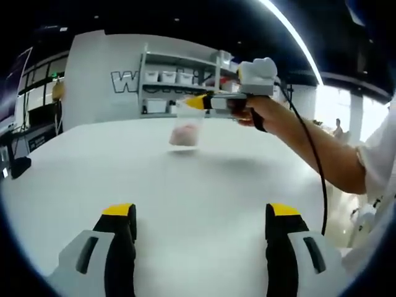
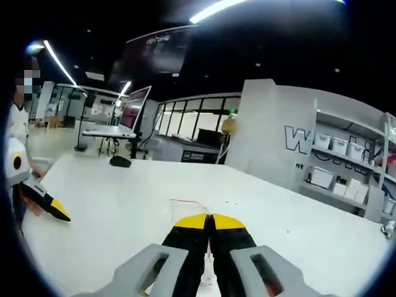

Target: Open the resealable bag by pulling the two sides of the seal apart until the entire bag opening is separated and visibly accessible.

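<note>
**One side pinched, the other waiting**

The right gripper point(image 1: 199, 103) holds the resealable bag point(image 1: 186, 127) up over the far middle of the white table point(image 1: 185, 185), jaws clamped on its top edge. The left gripper point(image 1: 201, 226) hangs back, jaws wide apart. Next, I reckon, it must reach in and pinch the opposite seal lip.

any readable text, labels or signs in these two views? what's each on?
"W": large dark letters on the grey wall behind the shelving; the rest is hidden by the shelves in the left gripper view.
"W" plus blurred letters: same wall lettering in the right gripper view, cut off by shelves.
Small line below it: too blurred to read.
</note>
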Available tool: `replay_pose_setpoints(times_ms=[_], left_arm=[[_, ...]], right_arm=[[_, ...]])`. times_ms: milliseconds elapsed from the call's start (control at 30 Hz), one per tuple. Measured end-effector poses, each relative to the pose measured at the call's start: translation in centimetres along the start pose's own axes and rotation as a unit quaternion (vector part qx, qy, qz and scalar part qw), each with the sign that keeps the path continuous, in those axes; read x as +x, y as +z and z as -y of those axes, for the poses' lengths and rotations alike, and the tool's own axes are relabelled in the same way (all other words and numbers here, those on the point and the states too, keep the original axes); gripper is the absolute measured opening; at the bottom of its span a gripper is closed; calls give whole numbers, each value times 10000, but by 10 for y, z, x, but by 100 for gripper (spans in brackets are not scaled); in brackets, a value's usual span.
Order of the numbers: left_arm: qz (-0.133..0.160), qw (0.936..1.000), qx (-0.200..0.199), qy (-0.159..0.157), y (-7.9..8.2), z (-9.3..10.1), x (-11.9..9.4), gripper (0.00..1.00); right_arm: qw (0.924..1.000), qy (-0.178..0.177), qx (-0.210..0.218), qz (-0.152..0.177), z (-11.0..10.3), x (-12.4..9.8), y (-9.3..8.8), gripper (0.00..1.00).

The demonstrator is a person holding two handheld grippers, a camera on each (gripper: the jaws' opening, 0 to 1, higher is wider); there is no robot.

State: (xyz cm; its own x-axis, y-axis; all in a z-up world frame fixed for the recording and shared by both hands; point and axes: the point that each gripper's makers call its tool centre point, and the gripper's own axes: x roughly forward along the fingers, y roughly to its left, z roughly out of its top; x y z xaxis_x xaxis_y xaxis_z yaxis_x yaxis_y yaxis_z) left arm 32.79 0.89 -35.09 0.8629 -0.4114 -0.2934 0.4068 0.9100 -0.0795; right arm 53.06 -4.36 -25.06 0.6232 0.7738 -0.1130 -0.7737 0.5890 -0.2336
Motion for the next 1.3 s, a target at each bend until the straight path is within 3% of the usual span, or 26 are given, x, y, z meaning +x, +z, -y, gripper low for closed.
replay_pose_setpoints(times_ms=[1000,1300], left_arm=[[-39,9999,-120,-29,-3,-4,2,85],[-6,9997,-243,-50,-2,-6,1,84]], right_arm=[[9986,-249,457,-20,54,46,-7,0],[9983,-339,449,-160,69,62,-17,0]])
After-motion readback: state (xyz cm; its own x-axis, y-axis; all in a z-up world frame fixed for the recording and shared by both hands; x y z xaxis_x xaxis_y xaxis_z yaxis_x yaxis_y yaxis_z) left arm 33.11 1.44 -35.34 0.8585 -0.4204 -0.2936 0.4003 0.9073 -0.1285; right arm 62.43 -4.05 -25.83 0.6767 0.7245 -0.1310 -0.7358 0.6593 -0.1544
